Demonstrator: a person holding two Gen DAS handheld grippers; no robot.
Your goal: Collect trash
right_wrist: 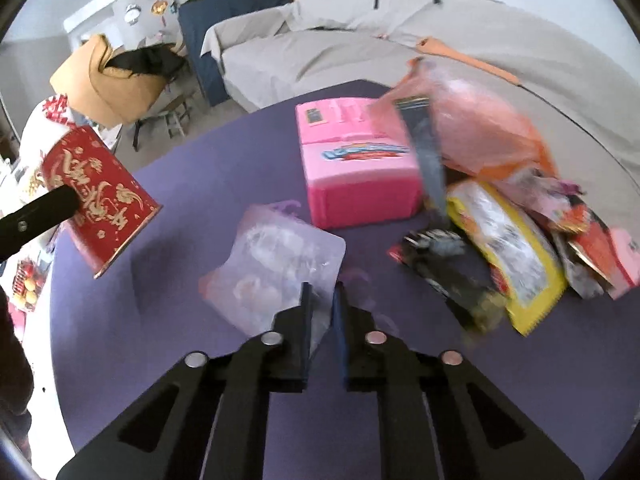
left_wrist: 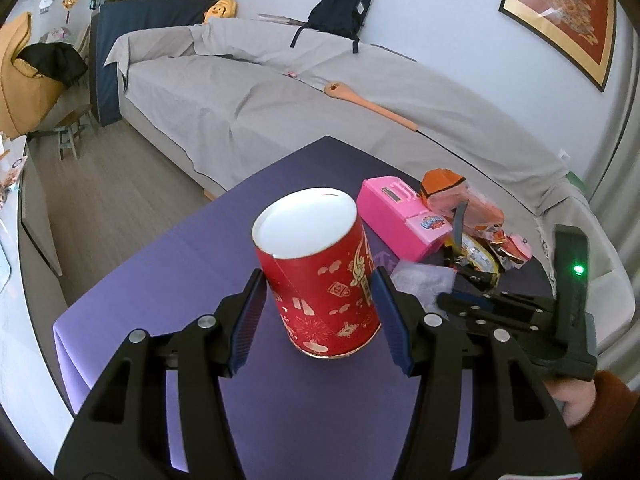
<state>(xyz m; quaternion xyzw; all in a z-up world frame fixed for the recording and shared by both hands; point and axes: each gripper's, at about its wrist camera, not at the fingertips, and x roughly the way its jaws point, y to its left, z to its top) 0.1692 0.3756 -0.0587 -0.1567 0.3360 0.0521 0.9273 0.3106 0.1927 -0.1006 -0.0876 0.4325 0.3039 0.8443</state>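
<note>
My left gripper is shut on a red cylindrical can with gold patterns and a white inside, held tilted above the purple table. The can also shows at the left of the right wrist view. My right gripper is shut on the corner of a clear plastic bag that lies on the table. A pile of wrappers lies at the right: a yellow packet, a black wrapper and an orange plastic bag.
A pink toy box stands mid-table behind the clear bag. A grey-covered sofa runs behind the table, with a backpack on it. Wood floor and a small stool lie to the left.
</note>
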